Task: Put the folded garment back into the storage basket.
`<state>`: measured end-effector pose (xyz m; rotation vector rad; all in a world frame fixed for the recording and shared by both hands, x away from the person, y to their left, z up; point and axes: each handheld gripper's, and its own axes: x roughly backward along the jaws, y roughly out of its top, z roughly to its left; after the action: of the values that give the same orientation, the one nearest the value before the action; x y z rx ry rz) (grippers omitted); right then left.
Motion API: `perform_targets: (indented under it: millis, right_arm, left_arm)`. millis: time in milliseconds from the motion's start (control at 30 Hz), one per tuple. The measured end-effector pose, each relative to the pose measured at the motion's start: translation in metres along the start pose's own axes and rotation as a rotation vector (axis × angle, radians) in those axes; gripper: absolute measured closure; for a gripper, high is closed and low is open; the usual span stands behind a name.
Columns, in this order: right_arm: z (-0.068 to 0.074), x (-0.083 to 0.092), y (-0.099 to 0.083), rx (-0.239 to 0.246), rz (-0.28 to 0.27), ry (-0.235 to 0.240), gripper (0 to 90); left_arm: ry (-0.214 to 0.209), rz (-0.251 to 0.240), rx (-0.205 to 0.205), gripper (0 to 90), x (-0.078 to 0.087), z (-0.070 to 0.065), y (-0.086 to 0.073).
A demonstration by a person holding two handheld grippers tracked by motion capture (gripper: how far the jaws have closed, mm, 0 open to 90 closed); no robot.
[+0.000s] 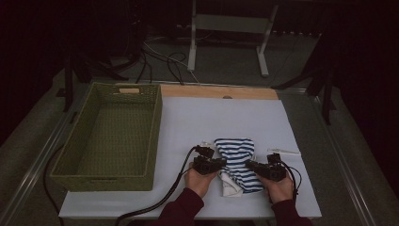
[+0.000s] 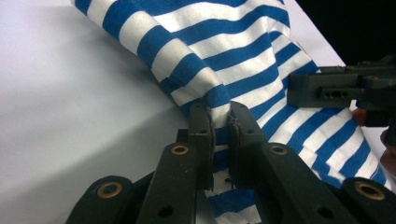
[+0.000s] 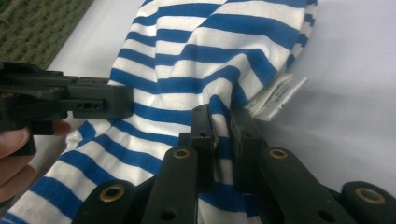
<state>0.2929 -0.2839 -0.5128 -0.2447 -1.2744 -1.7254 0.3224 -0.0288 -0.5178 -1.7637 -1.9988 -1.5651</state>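
A blue and white striped garment (image 1: 236, 157) lies bunched on the white table cover, near the front edge. My left gripper (image 1: 222, 163) is shut on a fold at its left side; in the left gripper view the cloth (image 2: 205, 56) is pinched between the two jaws of this gripper (image 2: 220, 116). My right gripper (image 1: 248, 165) is shut on the garment's right side. The right gripper view has a striped fold (image 3: 205, 60) clamped in the gripper (image 3: 220, 116), with a white sewn-in label (image 3: 278, 95) sticking out beside it. The two grippers face each other across the garment.
A green woven basket (image 1: 156, 127) with nothing inside stands on the left of the table. A thin white object (image 1: 283, 151) lies right of the garment. A wooden strip (image 1: 219, 92) runs along the table's far edge. Cables trail from both grippers toward the front.
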Motion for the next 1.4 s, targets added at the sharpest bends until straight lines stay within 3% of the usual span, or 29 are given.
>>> perform_targets:
  millis: [167, 1400]
  right_arm:
    - [0.006, 0.0, 0.003, 0.027, -0.013, 0.004, 81.9]
    - [0.041, -0.009, 0.024, 0.048, -0.036, 0.029, 82.1]
  left_arm:
    - [-0.009, -0.011, -0.001, 82.0, 0.005, 0.002, 0.004]
    - [-0.011, -0.051, 0.018, 82.1, 0.036, 0.019, 0.02]
